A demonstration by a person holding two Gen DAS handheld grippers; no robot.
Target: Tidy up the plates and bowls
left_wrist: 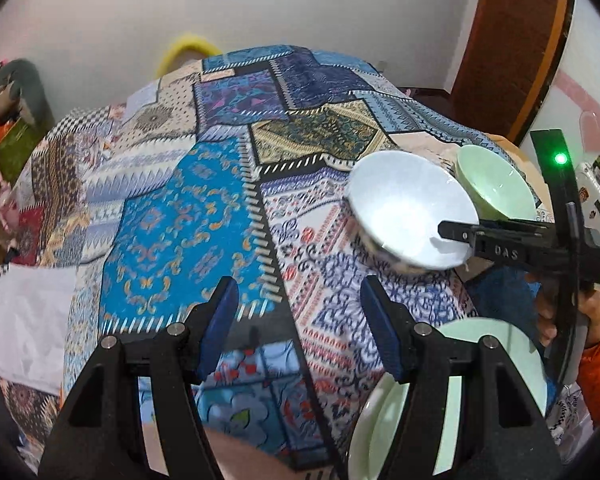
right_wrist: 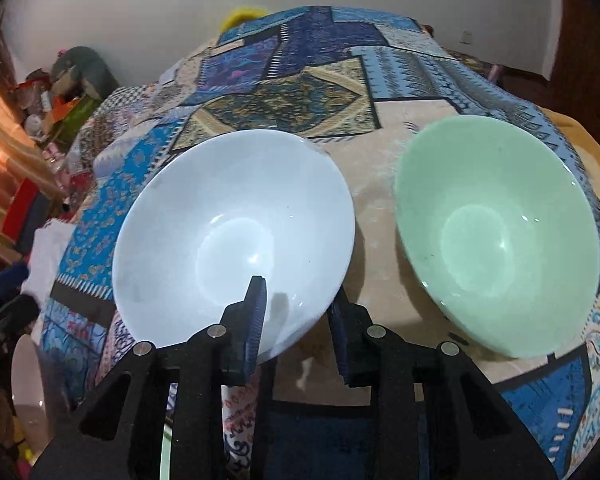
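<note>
Patchwork cloth (left_wrist: pixel 204 208) covers the whole surface; can't tell if it's a bed or a tabletop underneath. Using the white bowl as landmark from here on.

White bowl (right_wrist: pixel 228 236): over the cloth, tilted, open side facing the right wrist camera. In the left wrist view its foot looks clear of the cloth, though blur makes that hard to confirm.

Green bowl (right_wrist: pixel 496 232): just beside the white bowl on its right in the right wrist view, also tilted toward the camera. There's a gap between the rims in that view; in the left wrist view the two overlap, with the green bowl (left_wrist: pixel 494 184) behind.

Green plates (left_wrist: pixel 448 396): near edge of the cloth, in front of the white bowl and below it in the left wrist view, partly hidden behind the left tongs' finger. Looks like a stack; count unclear.

Right tongs (right_wrist: pixel 300 320): clamped on the white bowl's near rim, one finger inside the bowl, one outside.

Left tongs (left_wrist: pixel 300 308): spread wide, holding nothing, above the cloth to the left of the white bowl (left_wrist: pixel 412 212) and in front of it.
</note>
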